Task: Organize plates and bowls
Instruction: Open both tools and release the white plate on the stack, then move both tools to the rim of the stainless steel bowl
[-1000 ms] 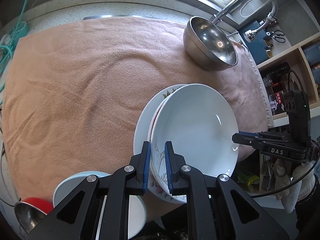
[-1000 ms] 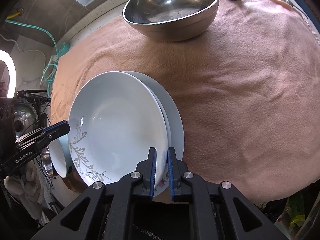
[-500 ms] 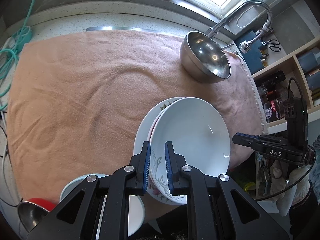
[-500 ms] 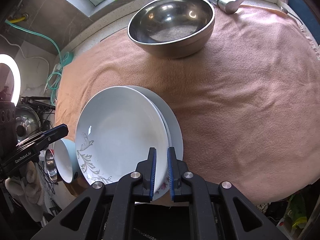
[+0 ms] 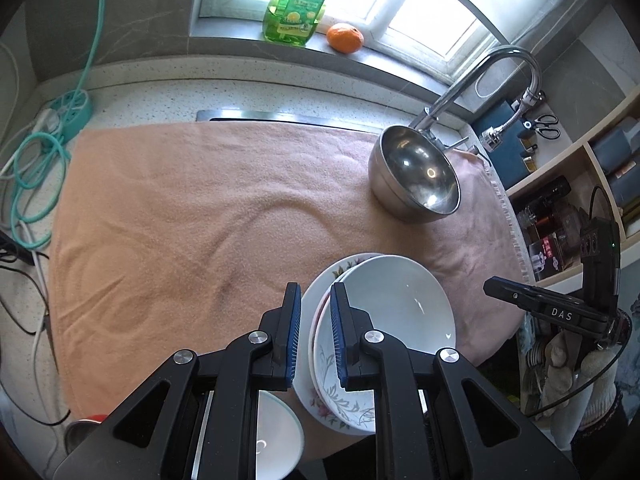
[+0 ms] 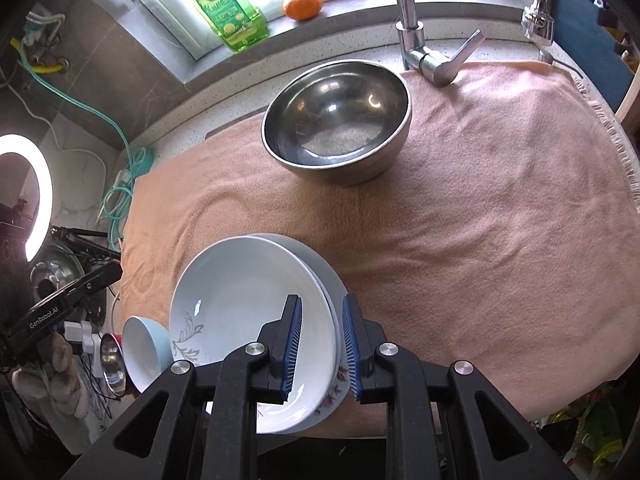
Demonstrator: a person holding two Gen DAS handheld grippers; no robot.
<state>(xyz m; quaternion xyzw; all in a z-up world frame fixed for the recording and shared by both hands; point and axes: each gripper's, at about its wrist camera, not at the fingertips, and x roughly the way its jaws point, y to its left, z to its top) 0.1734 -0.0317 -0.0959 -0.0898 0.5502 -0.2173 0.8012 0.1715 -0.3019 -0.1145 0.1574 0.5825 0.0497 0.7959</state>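
A stack of plates (image 5: 396, 300) lies at the front edge of the peach towel (image 5: 200, 220); the top one (image 6: 248, 292) is white with a grey leaf pattern. My left gripper (image 5: 315, 292) is shut on the stack's left rim. On the opposite rim, my right gripper (image 6: 322, 304) has its jaws opening, with the rim between the blue pads (image 6: 294, 332) and a gap showing beside it. A large steel bowl (image 5: 416, 176) (image 6: 340, 124) stands upright at the towel's far side near the faucet. A light blue bowl (image 6: 144, 352) (image 5: 276, 432) sits to the left of the stack.
A small steel bowl (image 6: 112, 364) lies beside the blue one. The faucet (image 6: 404, 8) rises behind the large bowl. A green bottle (image 5: 296, 4) and an orange (image 5: 345, 38) stand on the window sill. Cables (image 5: 36, 160) lie at the left, shelves (image 5: 580, 184) at the right.
Both views have pulled back and tilted up, bringing the window sill into sight. The right gripper's pads have spread apart around the plate rim. The left pads keep their narrow gap.
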